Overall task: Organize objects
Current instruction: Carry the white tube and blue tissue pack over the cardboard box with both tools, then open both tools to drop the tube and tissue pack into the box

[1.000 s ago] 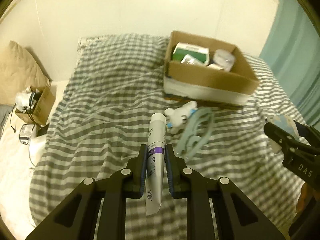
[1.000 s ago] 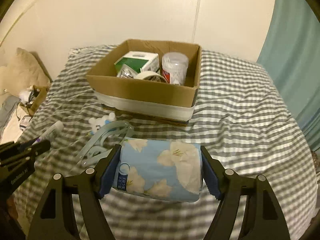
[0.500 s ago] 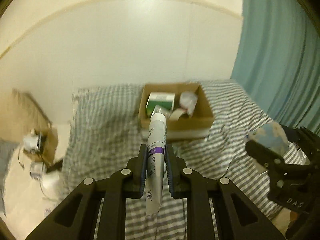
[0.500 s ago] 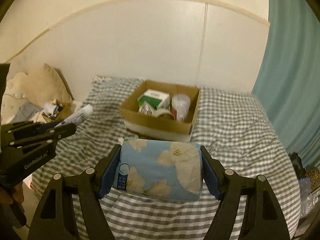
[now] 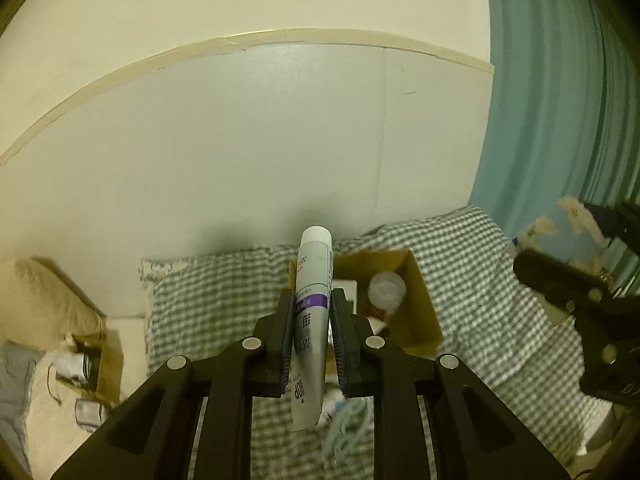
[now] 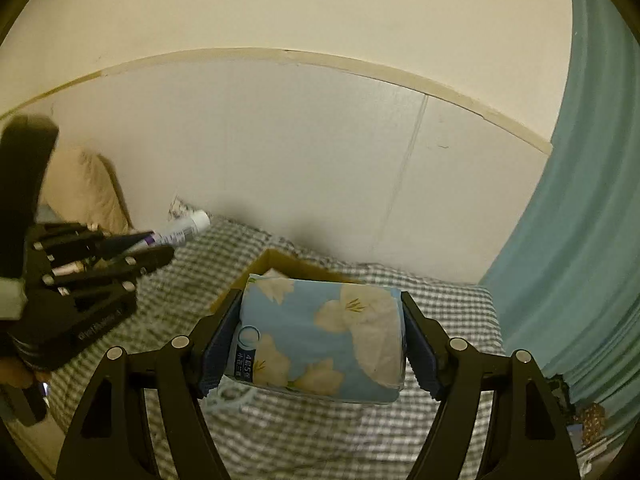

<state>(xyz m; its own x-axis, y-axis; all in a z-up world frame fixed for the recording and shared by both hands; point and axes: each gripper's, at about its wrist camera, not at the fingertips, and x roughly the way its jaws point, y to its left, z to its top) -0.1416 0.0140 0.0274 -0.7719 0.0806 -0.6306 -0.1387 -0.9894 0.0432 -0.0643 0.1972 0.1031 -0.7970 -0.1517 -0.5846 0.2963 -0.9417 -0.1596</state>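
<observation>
Right gripper (image 6: 320,340) clamped a floral tissue pack (image 6: 320,336) crosswise, long axis spanning the jaws, above the checked bed (image 6: 440,292). Left gripper (image 5: 311,336) pinched a white tube (image 5: 313,300) lengthwise, cap pointing forward toward the cardboard box (image 5: 420,292) below.

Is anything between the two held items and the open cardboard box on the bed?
Nothing visible. The tube and the tissue pack are held up in the air, and the cardboard box lies beyond them with its top open.
</observation>
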